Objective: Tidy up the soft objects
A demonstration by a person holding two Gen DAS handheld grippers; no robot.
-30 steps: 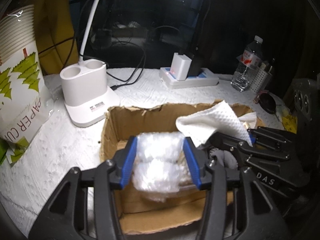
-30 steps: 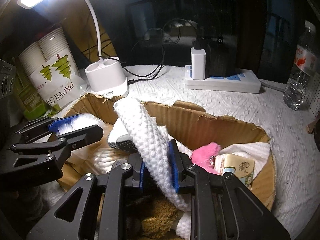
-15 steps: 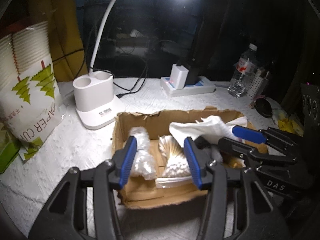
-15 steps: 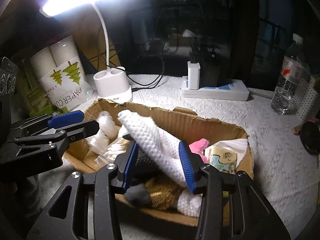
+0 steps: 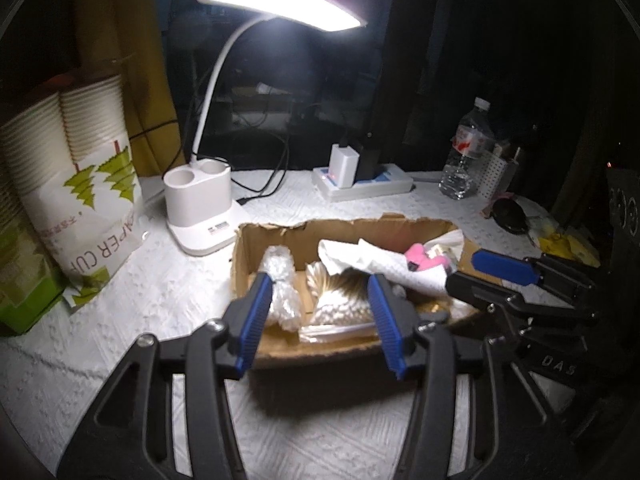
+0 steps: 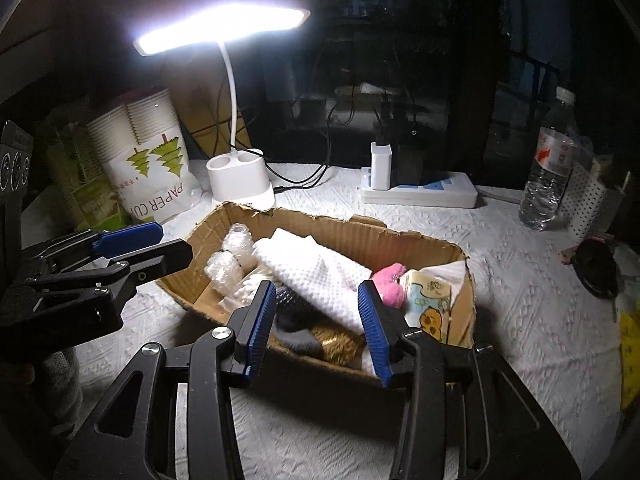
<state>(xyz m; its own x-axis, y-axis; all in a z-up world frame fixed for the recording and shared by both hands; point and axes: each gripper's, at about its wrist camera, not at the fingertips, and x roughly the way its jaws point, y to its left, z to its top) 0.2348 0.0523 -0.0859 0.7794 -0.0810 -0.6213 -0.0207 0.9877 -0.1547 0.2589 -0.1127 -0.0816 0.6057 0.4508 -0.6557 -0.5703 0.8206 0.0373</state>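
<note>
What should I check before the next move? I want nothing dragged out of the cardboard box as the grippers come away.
1. Left gripper free of bubble wrap: ok, jaws opening, nothing pinched.
2. Right gripper free of white cloth: ok, open.
3. Cloth inside cardboard box: ok.
4. Pink plush inside box: ok.
5. Box flat on table: cannot tell.

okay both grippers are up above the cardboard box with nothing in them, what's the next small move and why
Probably draw both back and stop. The left gripper, fingers opening, and right gripper hold nothing, and the bubble wrap and white cloth lie inside the cardboard box.
</note>
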